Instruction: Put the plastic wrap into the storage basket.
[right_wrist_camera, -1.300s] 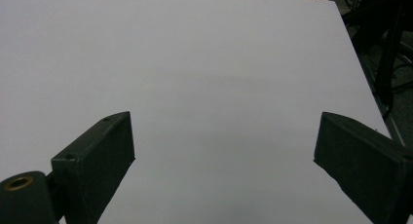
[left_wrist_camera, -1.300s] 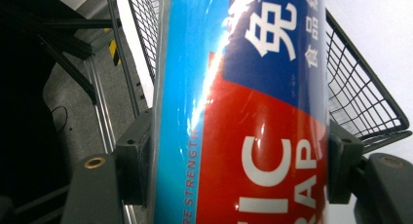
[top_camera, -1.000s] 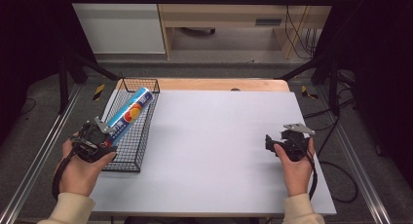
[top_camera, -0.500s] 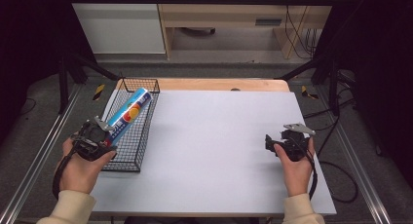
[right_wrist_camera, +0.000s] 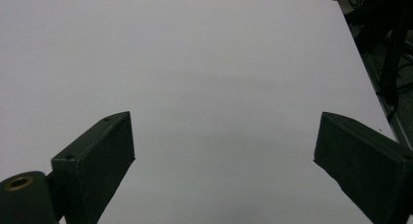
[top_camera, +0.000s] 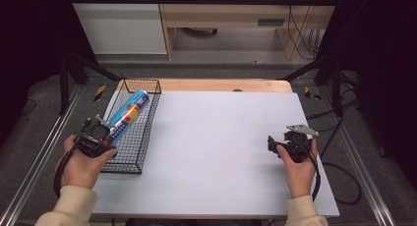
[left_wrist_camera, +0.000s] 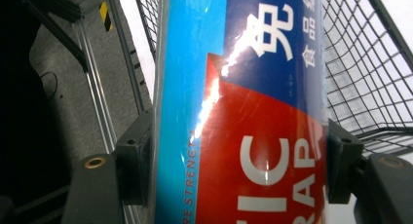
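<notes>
**Lifting the wrap box cleanly out of the basket**

The left gripper (top_camera: 104, 129) is clamped on the near end of the box of plastic wrap (top_camera: 127, 113), its two jaws pressed flat against the box's long sides, as the left gripper view shows (left_wrist_camera: 238, 136). From the gripper, the box runs away and ahead, lying lengthwise in the wire basket (top_camera: 145, 119), with its far end up near the basket's far rim.

The hold sits at one end, so the far end will likely sag or swing once it is off the wire. A straight rise, keeping the box level and in line with the basket's long walls, should stop a corner catching the mesh. Firm pressure matters; the glossy film looks slippery.

Well off to the side, the right gripper (top_camera: 273, 143) rests on the bare tabletop (top_camera: 221, 137) with jaws wide apart, nothing between them, free to steady the far end.
</notes>
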A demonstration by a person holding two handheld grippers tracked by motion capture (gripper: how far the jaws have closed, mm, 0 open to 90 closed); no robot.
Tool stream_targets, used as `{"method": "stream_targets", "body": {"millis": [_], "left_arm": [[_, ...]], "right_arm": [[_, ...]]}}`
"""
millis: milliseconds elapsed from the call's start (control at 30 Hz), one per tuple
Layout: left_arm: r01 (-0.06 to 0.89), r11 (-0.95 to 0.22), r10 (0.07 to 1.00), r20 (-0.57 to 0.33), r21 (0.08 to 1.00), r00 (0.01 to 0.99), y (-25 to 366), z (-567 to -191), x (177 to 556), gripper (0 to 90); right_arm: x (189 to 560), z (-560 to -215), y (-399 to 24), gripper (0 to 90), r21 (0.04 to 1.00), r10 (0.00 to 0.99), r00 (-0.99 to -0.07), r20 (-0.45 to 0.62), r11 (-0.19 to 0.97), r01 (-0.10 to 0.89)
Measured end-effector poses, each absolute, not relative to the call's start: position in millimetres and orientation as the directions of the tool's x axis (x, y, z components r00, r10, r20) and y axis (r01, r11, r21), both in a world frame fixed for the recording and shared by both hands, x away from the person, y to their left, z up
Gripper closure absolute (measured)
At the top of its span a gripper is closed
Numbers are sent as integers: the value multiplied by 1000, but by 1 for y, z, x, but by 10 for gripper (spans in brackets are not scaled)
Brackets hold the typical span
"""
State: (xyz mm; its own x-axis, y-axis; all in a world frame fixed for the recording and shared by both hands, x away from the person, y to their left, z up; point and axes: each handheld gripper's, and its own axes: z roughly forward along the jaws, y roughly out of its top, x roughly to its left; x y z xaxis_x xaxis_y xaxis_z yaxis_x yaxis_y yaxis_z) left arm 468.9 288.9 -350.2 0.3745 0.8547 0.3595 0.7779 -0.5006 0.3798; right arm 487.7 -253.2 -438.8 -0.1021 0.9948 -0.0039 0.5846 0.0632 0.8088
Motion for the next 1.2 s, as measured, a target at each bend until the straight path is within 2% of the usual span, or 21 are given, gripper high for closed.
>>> {"method": "stream_targets", "body": {"millis": [633, 1000, 1200], "left_arm": [[829, -486, 856, 344, 276, 387, 287, -363, 492, 317], [856, -455, 872, 320, 247, 371, 283, -365, 503, 317], [866, -461, 863, 329, 196, 384, 278, -372, 508, 318]], "right_arm": [[489, -440, -251, 79, 805, 994, -113, -7, 72, 589], [489, -440, -249, 79, 803, 992, -123, -15, 86, 589], [489, -440, -249, 79, 803, 992, -126, -17, 88, 590]]}}
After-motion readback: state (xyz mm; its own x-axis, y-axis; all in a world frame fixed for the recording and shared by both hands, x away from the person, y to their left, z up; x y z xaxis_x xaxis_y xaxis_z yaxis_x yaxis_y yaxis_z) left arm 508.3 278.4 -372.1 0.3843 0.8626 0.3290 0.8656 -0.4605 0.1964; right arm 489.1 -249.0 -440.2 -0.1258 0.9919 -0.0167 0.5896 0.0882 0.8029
